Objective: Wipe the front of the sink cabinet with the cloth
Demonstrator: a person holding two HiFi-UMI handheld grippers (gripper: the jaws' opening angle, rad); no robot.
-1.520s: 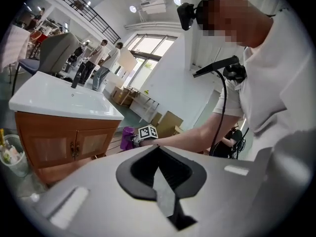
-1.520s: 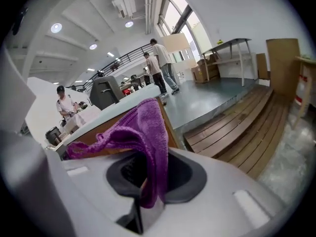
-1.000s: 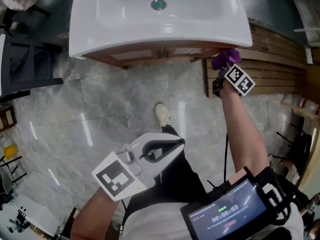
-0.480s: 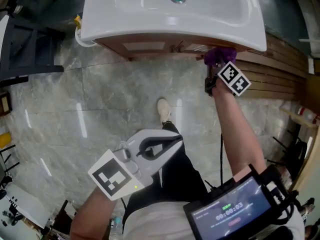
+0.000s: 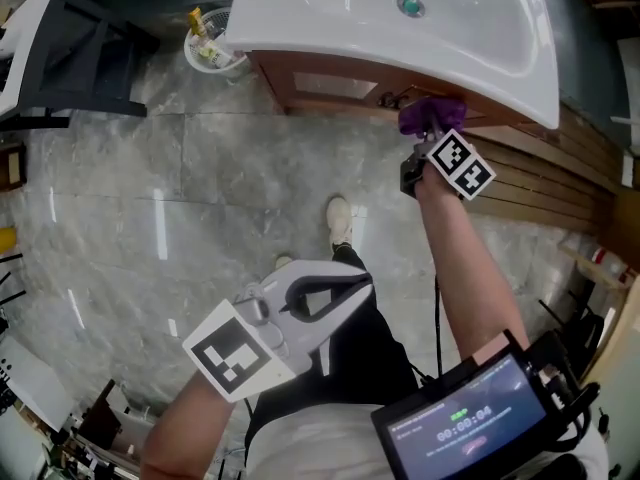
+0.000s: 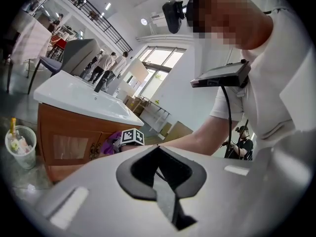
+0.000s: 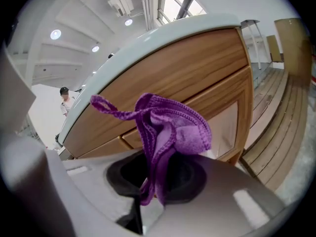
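Wiping judged under way, coverage unverifiable: right tool (image 5: 424,136) clamps the purple microfibre cloth (image 7: 173,127) at the brown wooden sink cabinet front (image 5: 330,86), 1 o'clock; left tool (image 5: 322,298) closed, empty, 7 o'clock.

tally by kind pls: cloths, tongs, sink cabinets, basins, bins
purple cloth: 1
tongs: 2 (left tongs shut, empty; right tongs shut on the purple cloth)
sink cabinet: 1
white basin: 1
waste bin: 1
total: 6
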